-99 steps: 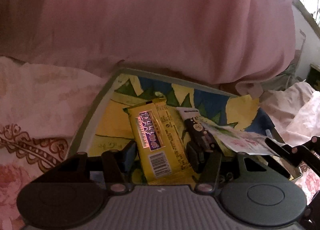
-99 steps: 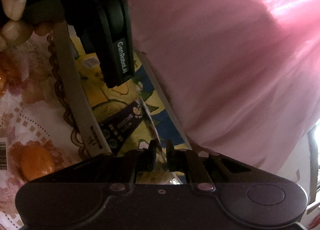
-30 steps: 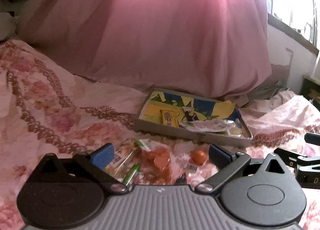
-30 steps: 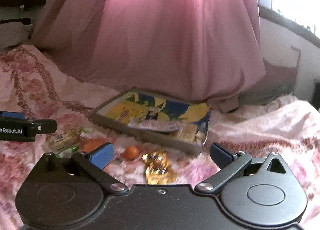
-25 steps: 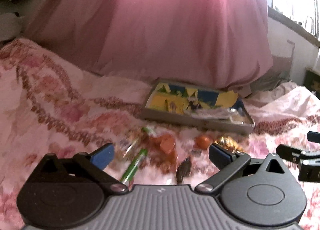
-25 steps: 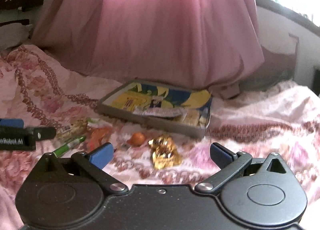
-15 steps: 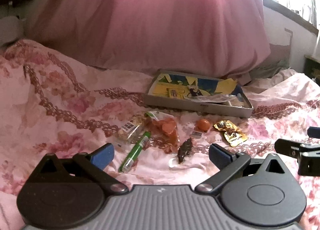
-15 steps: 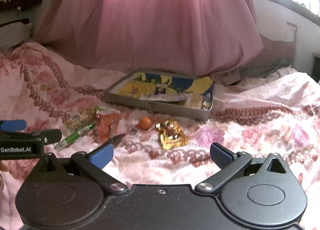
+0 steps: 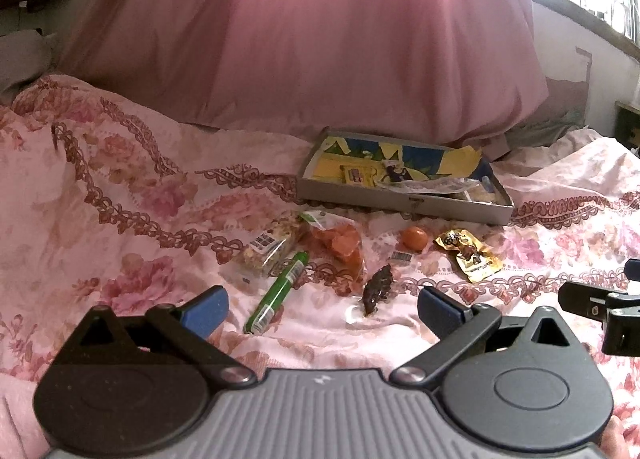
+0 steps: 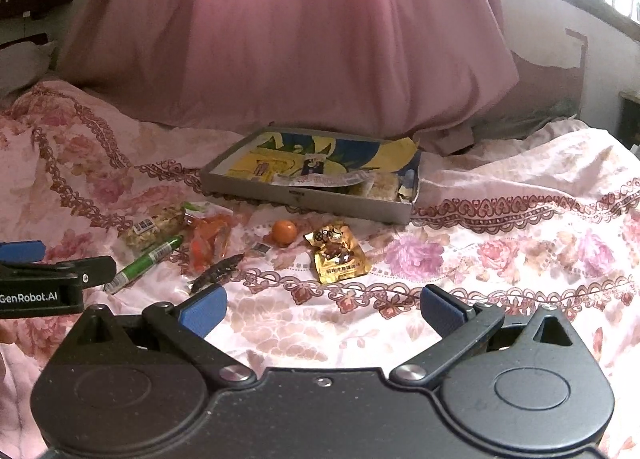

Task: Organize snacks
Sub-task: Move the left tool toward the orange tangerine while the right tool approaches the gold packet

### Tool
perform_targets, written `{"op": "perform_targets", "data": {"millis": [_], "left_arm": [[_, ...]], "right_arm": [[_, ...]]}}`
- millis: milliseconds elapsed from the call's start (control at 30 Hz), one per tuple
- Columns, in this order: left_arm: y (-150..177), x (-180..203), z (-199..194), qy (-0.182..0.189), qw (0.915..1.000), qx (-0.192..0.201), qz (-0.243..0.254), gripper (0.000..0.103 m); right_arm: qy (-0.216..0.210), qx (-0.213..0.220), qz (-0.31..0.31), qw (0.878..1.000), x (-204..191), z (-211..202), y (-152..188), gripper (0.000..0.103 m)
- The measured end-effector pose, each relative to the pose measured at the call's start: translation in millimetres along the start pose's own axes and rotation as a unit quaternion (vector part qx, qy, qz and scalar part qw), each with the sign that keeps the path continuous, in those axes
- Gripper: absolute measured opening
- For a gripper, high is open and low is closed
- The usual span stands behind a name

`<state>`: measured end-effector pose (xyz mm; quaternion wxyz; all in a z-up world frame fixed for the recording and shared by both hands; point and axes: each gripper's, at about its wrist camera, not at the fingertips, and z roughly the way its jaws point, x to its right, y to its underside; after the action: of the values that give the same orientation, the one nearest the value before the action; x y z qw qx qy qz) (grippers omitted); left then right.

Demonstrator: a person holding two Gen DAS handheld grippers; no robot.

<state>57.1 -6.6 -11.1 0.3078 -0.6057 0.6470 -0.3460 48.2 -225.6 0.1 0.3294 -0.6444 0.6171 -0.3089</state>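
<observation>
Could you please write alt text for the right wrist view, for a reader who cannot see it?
The open right gripper hovers over a pink floral bedspread strewn with loose snacks: a gold packet, a small orange ball, an orange bag and a green tube. Behind them lies a shallow grey box already holding several snacks, before a pink curtain. The left gripper shows at the left edge.

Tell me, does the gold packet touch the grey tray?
Apart. The right wrist view shows bedspread between the gold packet and the grey tray.
</observation>
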Motion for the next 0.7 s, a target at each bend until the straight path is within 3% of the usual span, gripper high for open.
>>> {"op": "perform_targets", "data": {"millis": [367, 700], "left_arm": [[-3.0, -0.5, 24.0, 0.015, 0.9986, -0.050, -0.006, 0.103], [-29.7, 3.9, 59.1, 0.036, 0.9966, -0.074, 0.000, 0.103]], "right_arm": [[-0.011, -0.051, 0.037, 0.998, 12.9, 25.8, -3.6, 0.102], [-0.013, -0.046, -0.016, 0.999, 11.7, 51.0, -26.7, 0.102]]}}
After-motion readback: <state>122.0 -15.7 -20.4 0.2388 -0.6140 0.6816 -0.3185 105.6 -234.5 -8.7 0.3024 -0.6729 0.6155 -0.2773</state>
